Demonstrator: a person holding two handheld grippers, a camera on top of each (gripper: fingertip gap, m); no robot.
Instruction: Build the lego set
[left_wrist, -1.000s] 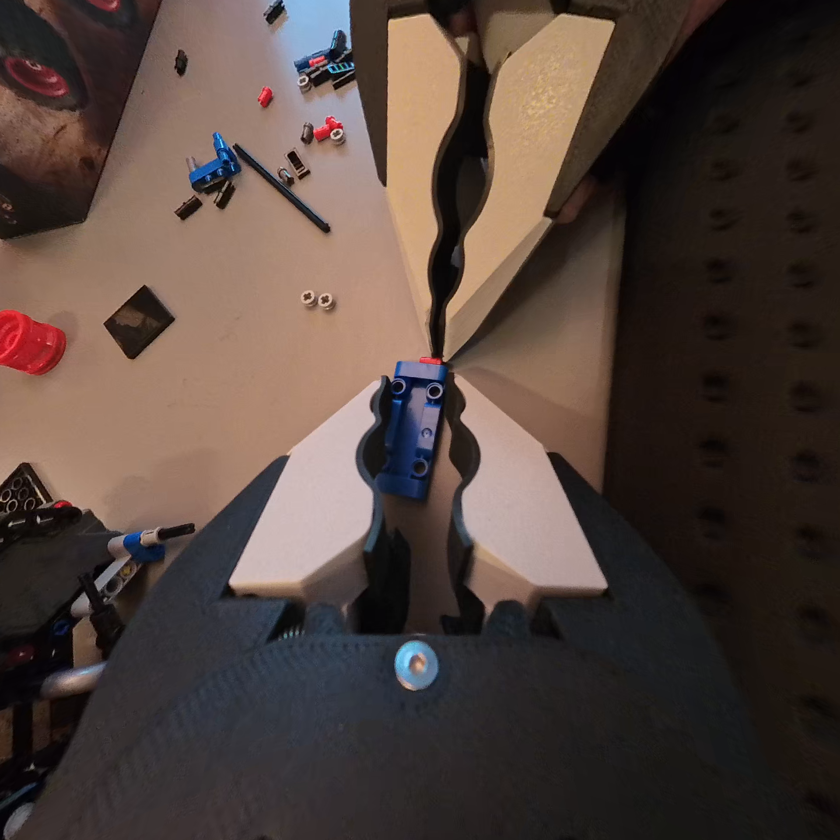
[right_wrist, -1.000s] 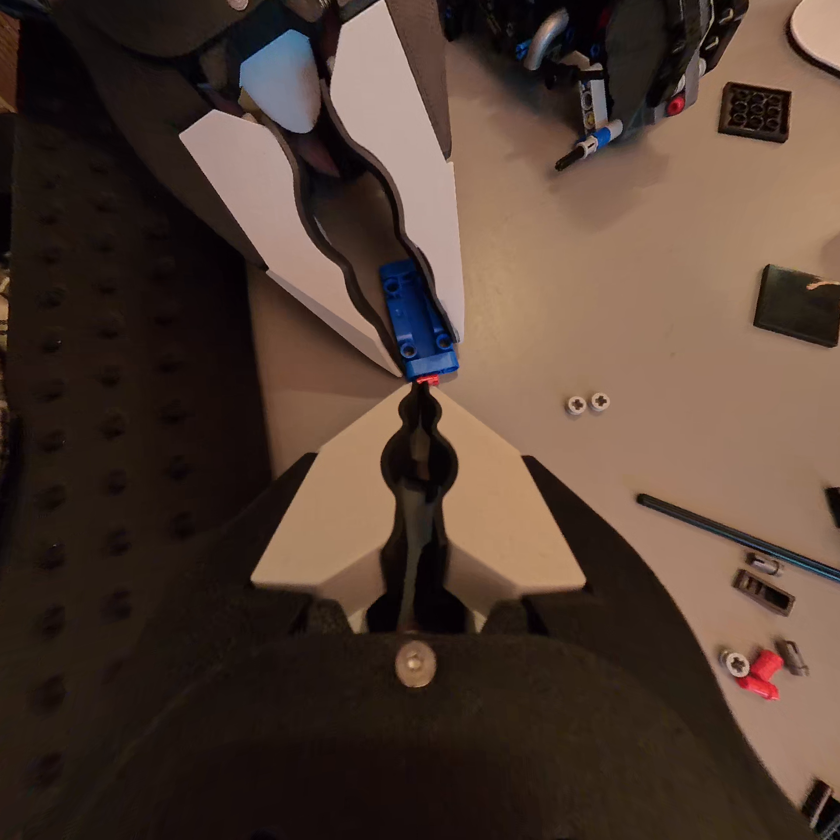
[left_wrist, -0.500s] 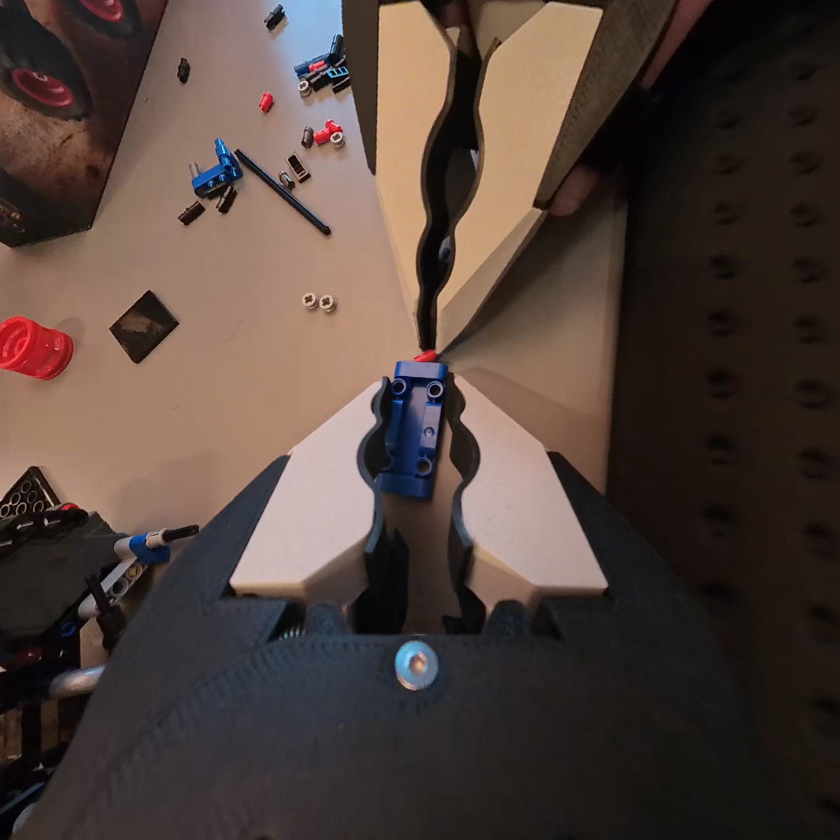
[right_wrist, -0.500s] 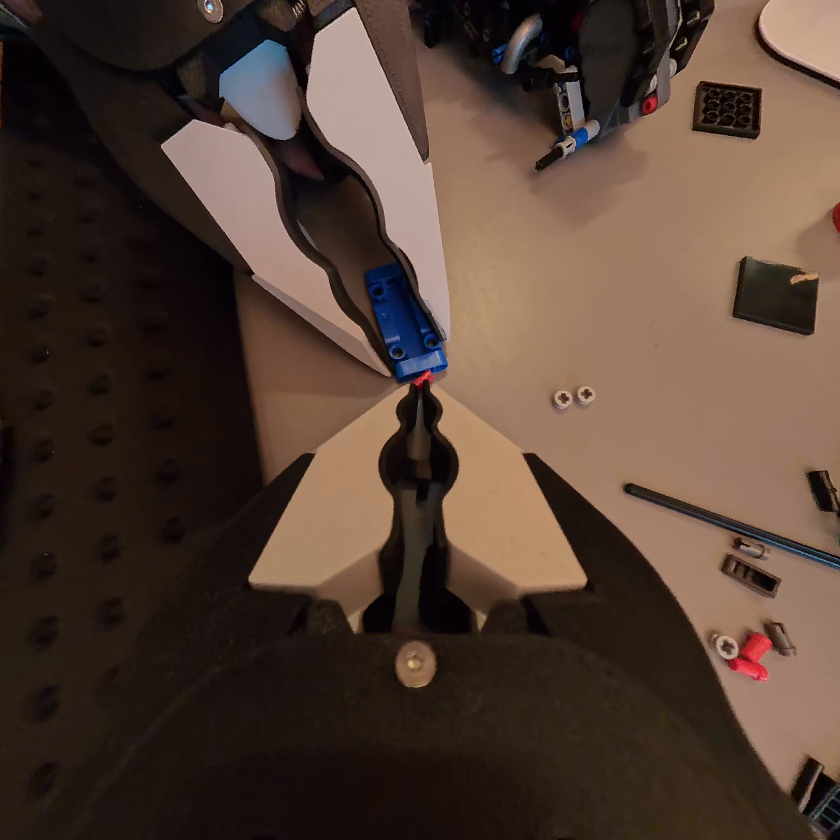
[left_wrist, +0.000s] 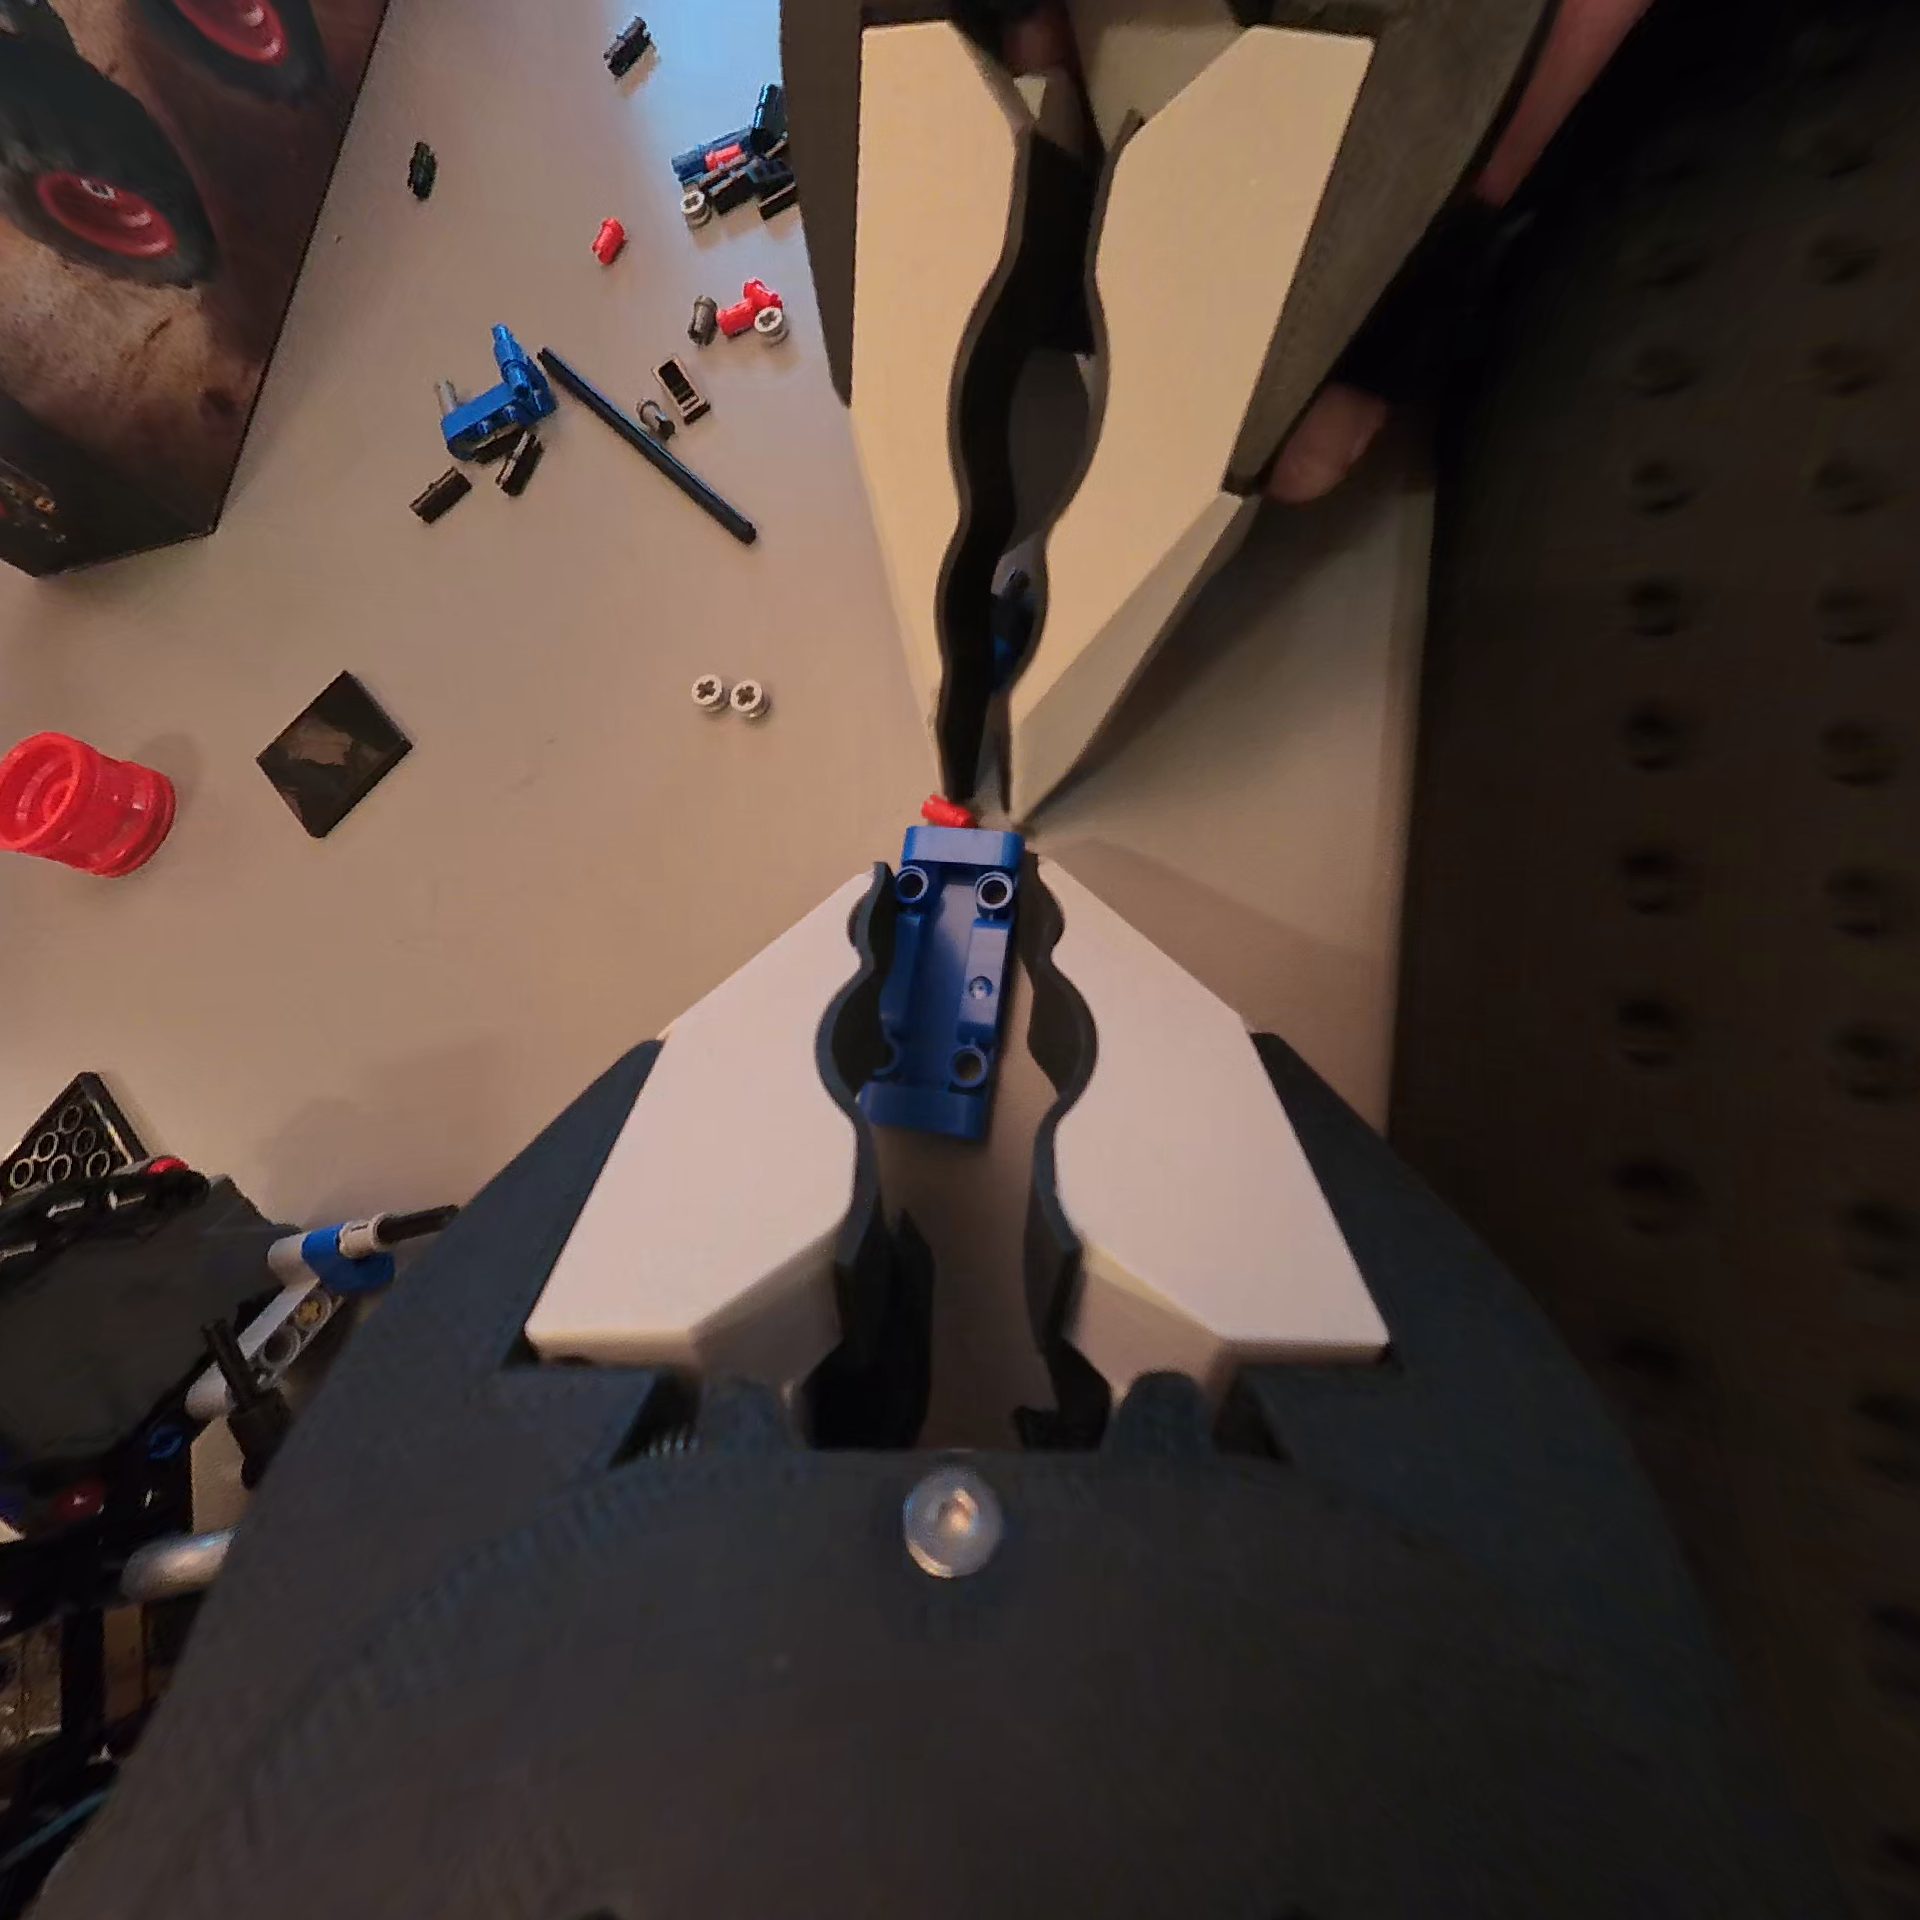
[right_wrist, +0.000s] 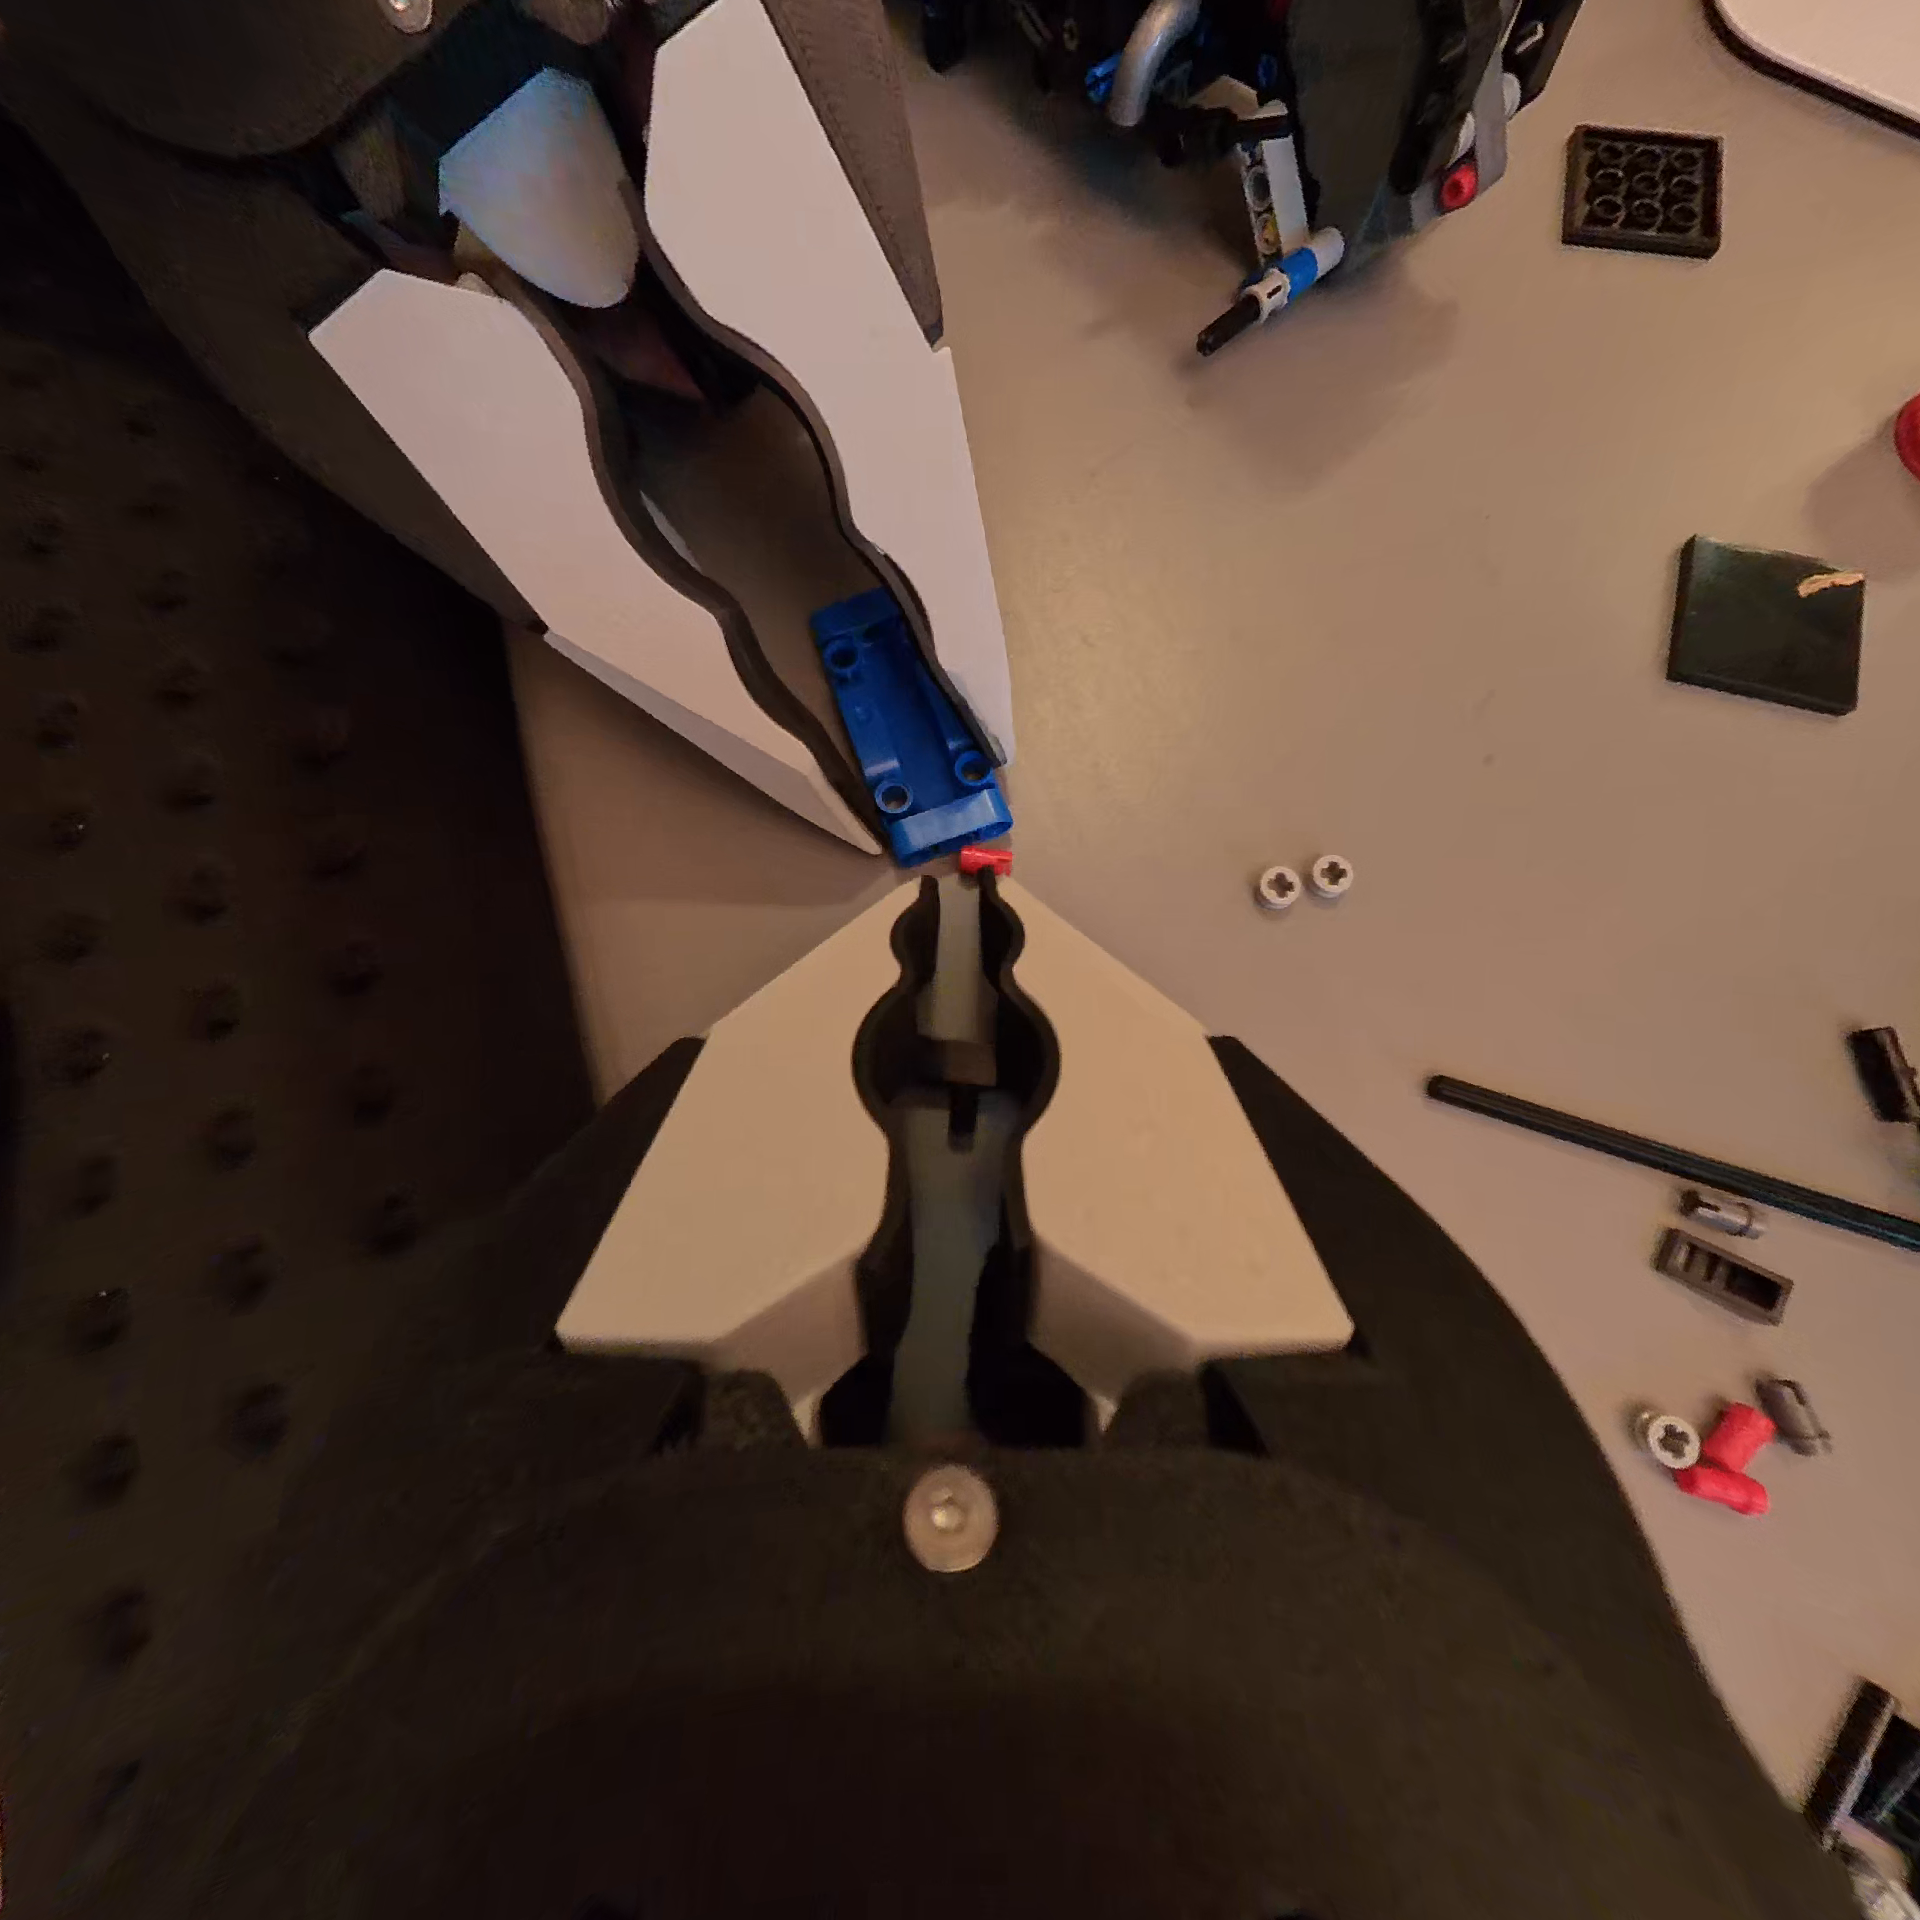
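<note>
- Left wrist view: the left gripper (left_wrist: 956, 883) is clamped on a blue block (left_wrist: 951, 982), which sits between its fingers with its end face poking out at the tips, above the table (left_wrist: 582, 935).
- Facing it, the right gripper (left_wrist: 977, 800) comes down from the top, its fingers pinched on a small red pin (left_wrist: 948, 811). A second ago the pin stood straight at the block's end; now it lies skewed, leaning to the left across the top edge.
- Off to the left lie a red wheel hub (left_wrist: 88, 802), a black tile (left_wrist: 335, 751), two grey bushes (left_wrist: 729, 695), a black axle (left_wrist: 646, 445) and the box (left_wrist: 114, 260); the half-built model (left_wrist: 125, 1299) is at lower left.
- Right wrist view: the right gripper (right_wrist: 961, 883) is nearly closed, and the pin (right_wrist: 985, 859) sits at its right fingertip, just beside the block (right_wrist: 909, 727), touching or almost so. I cannot tell whether it is in a hole.
- The pin has slid sideways from the centre of the tips in the last second, while the block has barely moved.
- My read: the push has not seated; the pin looks cocked, so it needs realigning with a hole before pressing again, or it may pop out.
</note>
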